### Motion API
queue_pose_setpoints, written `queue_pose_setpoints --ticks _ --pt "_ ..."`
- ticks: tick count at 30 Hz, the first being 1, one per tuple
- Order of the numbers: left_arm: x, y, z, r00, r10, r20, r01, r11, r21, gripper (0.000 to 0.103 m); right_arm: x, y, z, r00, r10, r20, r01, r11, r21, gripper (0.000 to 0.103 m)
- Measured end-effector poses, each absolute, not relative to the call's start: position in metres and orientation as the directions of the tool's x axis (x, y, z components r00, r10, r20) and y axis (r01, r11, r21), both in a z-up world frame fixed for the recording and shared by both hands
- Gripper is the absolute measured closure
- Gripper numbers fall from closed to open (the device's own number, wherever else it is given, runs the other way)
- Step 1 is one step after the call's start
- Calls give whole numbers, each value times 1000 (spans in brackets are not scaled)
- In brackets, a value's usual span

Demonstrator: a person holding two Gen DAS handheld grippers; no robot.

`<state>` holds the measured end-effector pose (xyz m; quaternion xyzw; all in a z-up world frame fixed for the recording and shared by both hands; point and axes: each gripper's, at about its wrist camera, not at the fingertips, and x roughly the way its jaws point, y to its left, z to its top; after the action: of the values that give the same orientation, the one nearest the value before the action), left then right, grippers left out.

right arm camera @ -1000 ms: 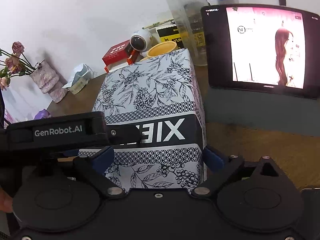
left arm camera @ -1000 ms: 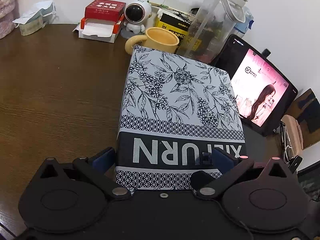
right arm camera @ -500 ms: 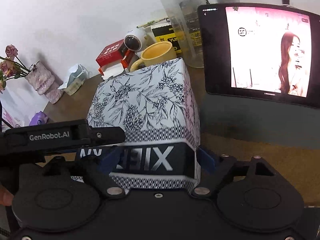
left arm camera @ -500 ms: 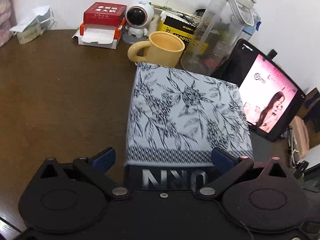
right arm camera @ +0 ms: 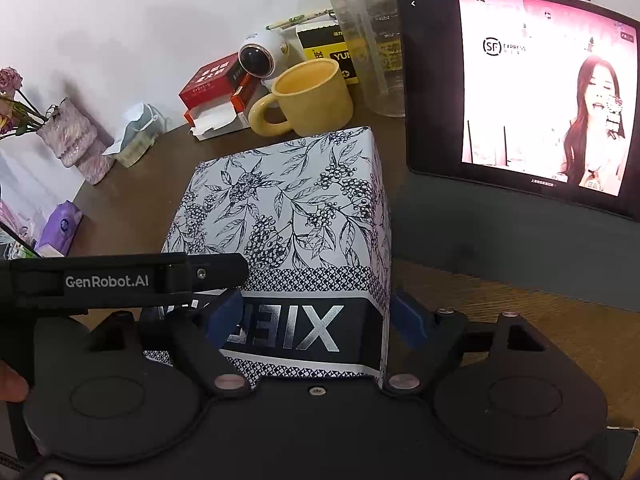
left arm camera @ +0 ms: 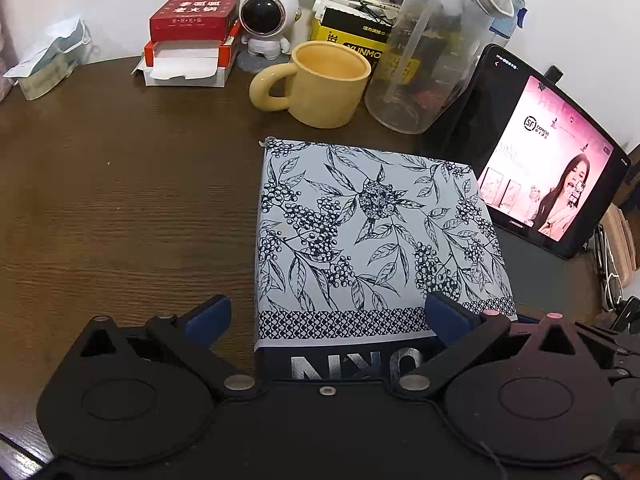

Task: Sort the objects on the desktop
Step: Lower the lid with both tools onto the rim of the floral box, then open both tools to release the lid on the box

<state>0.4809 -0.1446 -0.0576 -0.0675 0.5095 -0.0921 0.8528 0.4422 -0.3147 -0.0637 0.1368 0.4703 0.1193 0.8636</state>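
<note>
On the brown desk [left arm camera: 120, 200], I hold both grippers spread wide around the patterned box [left arm camera: 360, 232], left gripper [left arm camera: 326, 316] and right gripper [right arm camera: 316, 316] unclamped, to steady it from two sides.

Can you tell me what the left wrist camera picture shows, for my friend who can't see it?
A white box with dark blue leaves and berries lies on a brown wooden table, between the open left tongs. Behind it stand a yellow mug, a clear water bottle, a toy astronaut and a lit tablet.
</note>
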Motion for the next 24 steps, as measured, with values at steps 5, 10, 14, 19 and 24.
queue_pose_setpoints --ticks 5,10,14,19,24 --pt "477 -144 -54 466 -220 -857 87 975 -203 0 438 -312 -59 544 318 -776 -80 941 330 19" --pt "460 -139 -44 487 -183 -854 85 983 -162 0 416 -304 -43 572 322 -754 -138 944 299 12" --pt "442 -135 -30 533 -157 -832 97 988 -124 0 395 -297 -27 594 306 -744 -176 952 251 8" --pt "415 -133 -14 573 -143 -807 131 988 -82 0 367 -294 -14 611 297 -734 -197 955 222 0" --pt "380 -131 -1 617 -105 -780 154 988 -11 0 336 -290 -4 620 319 -717 -217 948 234 0"
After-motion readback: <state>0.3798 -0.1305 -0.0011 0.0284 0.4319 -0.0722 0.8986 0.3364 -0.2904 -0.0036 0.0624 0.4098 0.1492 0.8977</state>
